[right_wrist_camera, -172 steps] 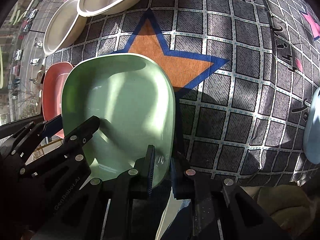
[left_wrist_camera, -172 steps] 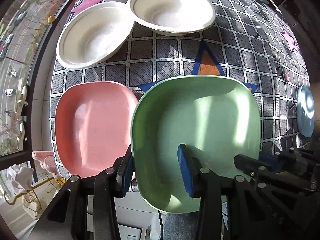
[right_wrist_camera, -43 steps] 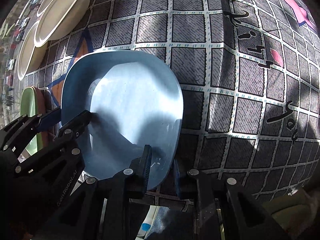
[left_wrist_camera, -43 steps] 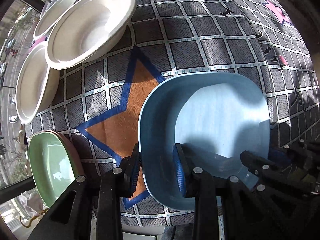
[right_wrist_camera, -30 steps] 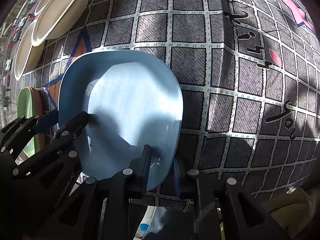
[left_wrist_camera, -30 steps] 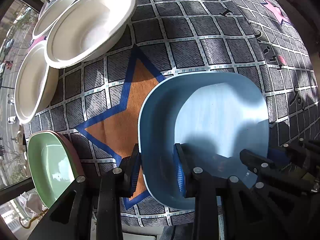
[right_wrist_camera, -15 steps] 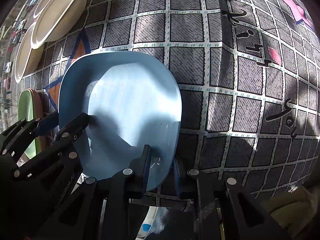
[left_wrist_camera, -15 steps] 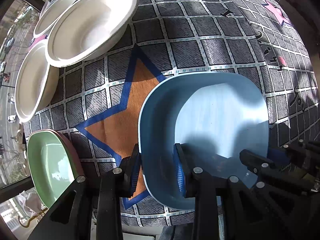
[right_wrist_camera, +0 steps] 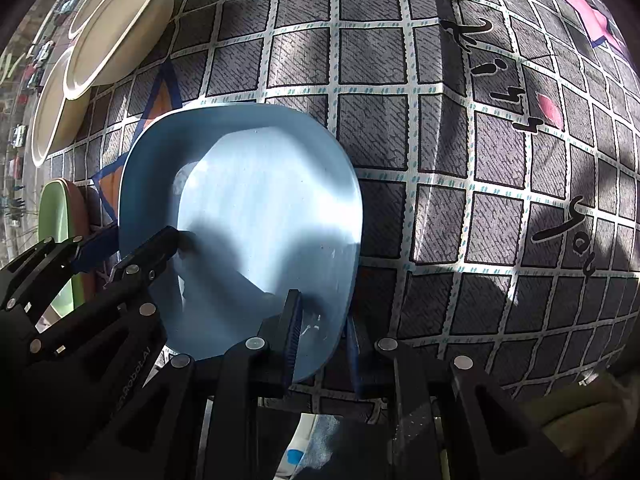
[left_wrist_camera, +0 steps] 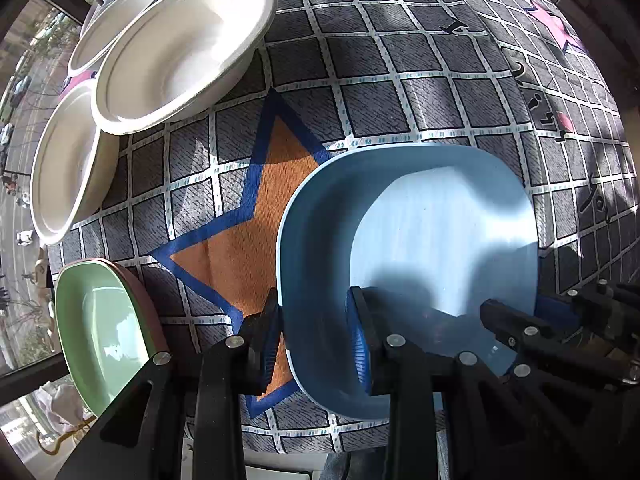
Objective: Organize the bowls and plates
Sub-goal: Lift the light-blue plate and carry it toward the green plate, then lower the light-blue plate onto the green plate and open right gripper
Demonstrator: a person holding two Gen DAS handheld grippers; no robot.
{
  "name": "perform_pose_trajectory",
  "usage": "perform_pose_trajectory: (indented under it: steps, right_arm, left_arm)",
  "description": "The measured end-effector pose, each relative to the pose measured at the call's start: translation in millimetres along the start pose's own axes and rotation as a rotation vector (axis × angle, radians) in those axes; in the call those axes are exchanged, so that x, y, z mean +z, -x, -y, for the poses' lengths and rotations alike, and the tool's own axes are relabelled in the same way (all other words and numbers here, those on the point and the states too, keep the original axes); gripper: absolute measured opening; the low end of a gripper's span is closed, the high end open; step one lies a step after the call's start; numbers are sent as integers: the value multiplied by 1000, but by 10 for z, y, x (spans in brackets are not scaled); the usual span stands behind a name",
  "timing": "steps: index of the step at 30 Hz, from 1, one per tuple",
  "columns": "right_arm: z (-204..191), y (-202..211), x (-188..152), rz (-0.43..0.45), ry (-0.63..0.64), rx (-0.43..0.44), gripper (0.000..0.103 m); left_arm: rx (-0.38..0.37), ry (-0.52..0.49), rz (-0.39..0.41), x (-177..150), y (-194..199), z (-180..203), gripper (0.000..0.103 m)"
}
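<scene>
Your left tongs (left_wrist_camera: pixel 314 334) are clamped on the near left rim of the blue plate (left_wrist_camera: pixel 432 240), one blue-padded finger outside the wall and the other inside the dish. Your right tongs (right_wrist_camera: pixel 320 338) grip the same plate at its near right rim, pinching the thin edge between their pads. In the right wrist view your left tongs (right_wrist_camera: pixel 128 248) show at the plate's left side, and in the left wrist view your right tongs (left_wrist_camera: pixel 532 316) show at its right corner.

The plate sits level between your two grips, over the near part of the bench (left_wrist_camera: pixel 420 64), which wears a grey checked cloth with an orange star (left_wrist_camera: pixel 256 240) outlined in blue. The plate's left edge overlaps one arm of that star.

To the left, near the bench edge, a green plate (left_wrist_camera: pixel 96 320) lies nested in a pink plate (left_wrist_camera: pixel 140 296), well apart from the blue one. Farther back on the left are three white bowls (left_wrist_camera: pixel 180 48), the rim of the nearest overlapping the two others.
</scene>
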State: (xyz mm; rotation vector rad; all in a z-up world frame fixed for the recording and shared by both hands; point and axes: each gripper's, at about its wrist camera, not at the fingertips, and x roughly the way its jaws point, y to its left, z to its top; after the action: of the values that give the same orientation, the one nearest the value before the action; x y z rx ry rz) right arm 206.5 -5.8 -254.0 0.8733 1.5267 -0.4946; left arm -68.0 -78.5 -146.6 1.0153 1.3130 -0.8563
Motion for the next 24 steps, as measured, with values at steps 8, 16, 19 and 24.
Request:
perform_pose_trajectory:
  steps: [8, 16, 19, 24]
  right_arm:
    - [-20, 4, 13, 10, -17, 3, 22]
    - [60, 48, 7, -17, -70, 59, 22]
    - [-3, 69, -15, -23, -57, 63, 22]
    - [-192, 153, -37, -23, -8, 77, 22]
  left_arm:
    - [1, 1, 3, -8, 8, -12, 34]
    - [-10, -4, -19, -61, 79, -90, 35]
    - [-1, 6, -11, -86, 143, -178, 35]
    - [-3, 57, 7, -98, 279, -448, 35]
